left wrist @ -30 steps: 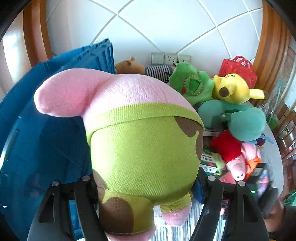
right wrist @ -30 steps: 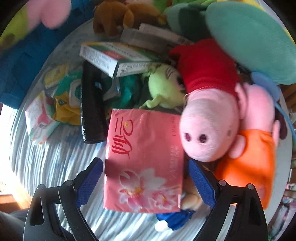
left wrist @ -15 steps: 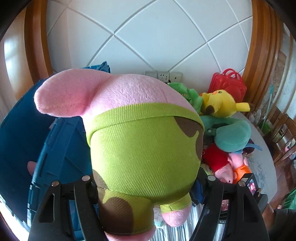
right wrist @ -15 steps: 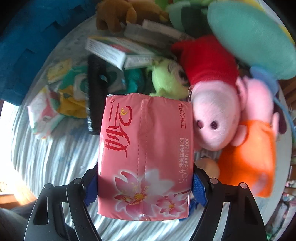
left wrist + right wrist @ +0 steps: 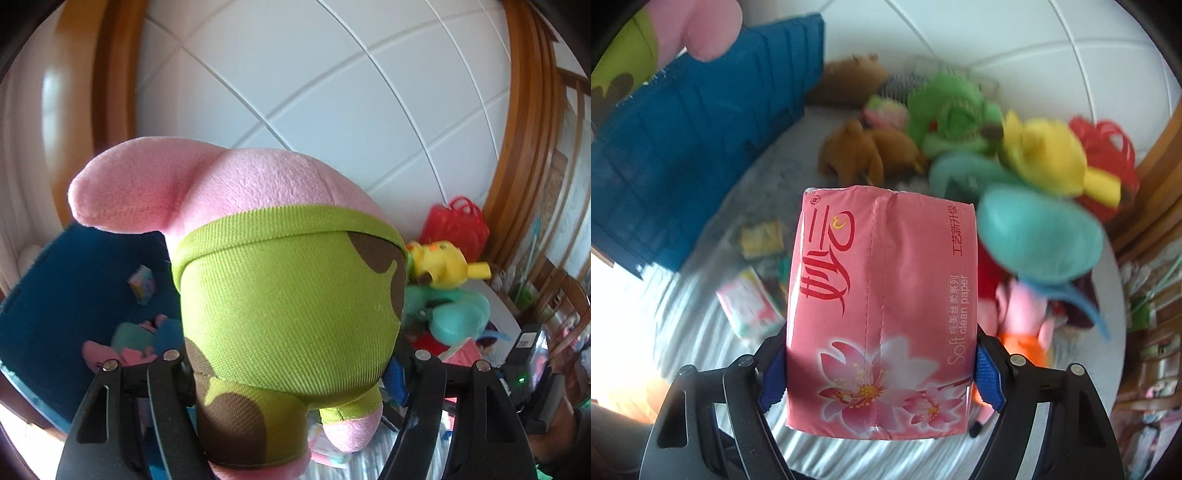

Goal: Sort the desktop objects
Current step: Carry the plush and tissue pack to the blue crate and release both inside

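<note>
My left gripper (image 5: 295, 373) is shut on a pink plush toy in green camouflage shorts (image 5: 288, 295), held high above the table and filling the left wrist view. The toy also shows at the top left of the right wrist view (image 5: 646, 40). My right gripper (image 5: 879, 365) is shut on a pink pack of tissue paper (image 5: 882, 306) with flowers printed on it, lifted clear of the striped tablecloth (image 5: 849, 454). A blue crate (image 5: 74, 302) sits below left with plush toys inside; it also shows in the right wrist view (image 5: 690, 147).
Plush toys crowd the table's far side: a yellow one (image 5: 1049, 158), a teal one (image 5: 1038, 232), a green one (image 5: 953, 114), brown ones (image 5: 864, 151) and a pink pig (image 5: 1023, 314). A red basket (image 5: 458, 225) stands by the wall. Small packets (image 5: 750, 306) lie on the cloth.
My left gripper has risen and tilted up with the plush toy, so the crate's inside shows. My right gripper closed on the tissue pack and lifted it off the table.
</note>
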`<action>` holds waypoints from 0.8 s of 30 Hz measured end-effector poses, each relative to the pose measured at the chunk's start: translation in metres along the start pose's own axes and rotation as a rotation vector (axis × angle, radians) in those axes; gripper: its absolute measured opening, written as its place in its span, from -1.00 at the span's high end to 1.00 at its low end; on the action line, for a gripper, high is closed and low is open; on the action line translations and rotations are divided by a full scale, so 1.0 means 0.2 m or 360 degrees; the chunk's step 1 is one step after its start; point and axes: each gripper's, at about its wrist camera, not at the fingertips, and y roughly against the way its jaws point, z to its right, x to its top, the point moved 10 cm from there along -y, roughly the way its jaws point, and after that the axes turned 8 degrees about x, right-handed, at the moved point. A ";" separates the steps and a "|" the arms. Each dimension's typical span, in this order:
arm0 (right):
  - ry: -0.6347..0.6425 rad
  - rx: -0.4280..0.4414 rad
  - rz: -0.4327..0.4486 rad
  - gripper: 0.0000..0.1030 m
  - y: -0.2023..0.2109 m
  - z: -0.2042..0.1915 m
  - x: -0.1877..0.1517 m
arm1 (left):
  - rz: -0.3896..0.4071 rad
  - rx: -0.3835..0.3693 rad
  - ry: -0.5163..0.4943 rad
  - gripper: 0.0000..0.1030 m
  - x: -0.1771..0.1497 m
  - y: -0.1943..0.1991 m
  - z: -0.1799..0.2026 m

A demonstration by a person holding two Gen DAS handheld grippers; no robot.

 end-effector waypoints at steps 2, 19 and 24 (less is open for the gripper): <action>0.0043 -0.0007 0.0047 -0.57 0.05 -0.09 0.09 | 0.0033 0.0041 0.0035 -0.40 0.04 0.04 -0.14; 0.0393 0.0170 0.0514 -0.57 0.44 -1.06 0.95 | 0.0076 0.0299 0.0158 -0.42 0.10 0.18 -1.03; 0.0456 0.0214 0.0558 -0.57 0.43 -1.31 1.11 | 0.0036 0.0306 0.0145 -0.43 0.09 0.10 -1.19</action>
